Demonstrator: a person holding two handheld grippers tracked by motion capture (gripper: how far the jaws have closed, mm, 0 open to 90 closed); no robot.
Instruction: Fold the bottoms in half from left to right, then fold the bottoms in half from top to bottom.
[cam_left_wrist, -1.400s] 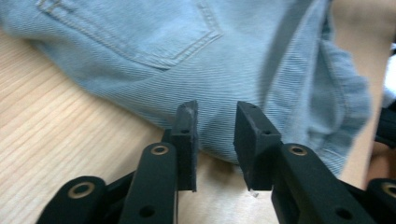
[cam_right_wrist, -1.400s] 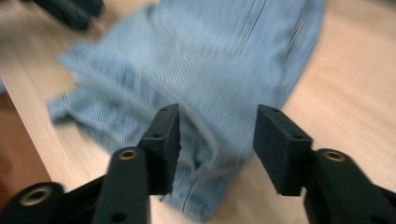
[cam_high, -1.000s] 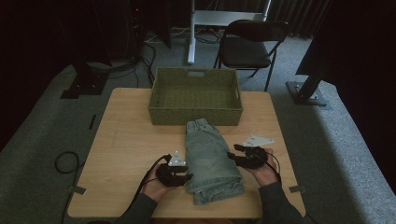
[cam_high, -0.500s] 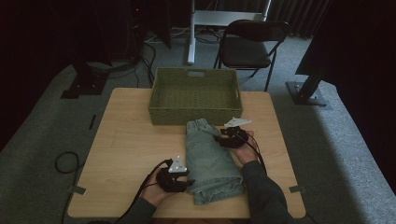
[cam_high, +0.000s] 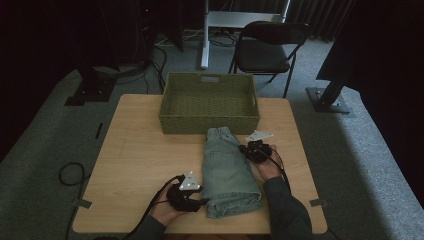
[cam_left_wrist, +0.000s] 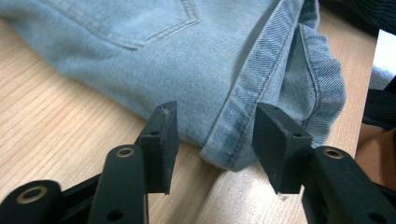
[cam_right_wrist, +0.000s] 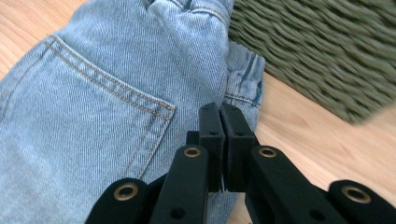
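Right fingers (cam_right_wrist: 212, 135): the 2 black pads are pressed flat together, having just been closing; whether any denim is pinched between them I cannot tell.
Right gripper (cam_high: 247, 149): at the right edge of the shorts, near their waistband end, pointing left onto the cloth.
Left fingers (cam_left_wrist: 161, 135): about half apart, having just been opening; the hem corner of the shorts lies between the pads, but neither pad presses on it.
Left gripper (cam_high: 202, 201): at the near left corner of the shorts, low on the table, pointing right.
Denim shorts (cam_high: 227, 172): folded into 1 long bundle, lying flat on the table right of centre, waistband far, hems near; a back pocket faces up.
Waistband: just beside the basket's near wall; whether it touches I cannot tell.
Basket (cam_high: 210, 122): green woven, rectangular, at the far middle of the table.
Table (cam_high: 135, 155): pale wood, both of the person's hands resting at its near edge.
Chair (cam_high: 265, 50): dark folding one, on the floor beyond the basket.
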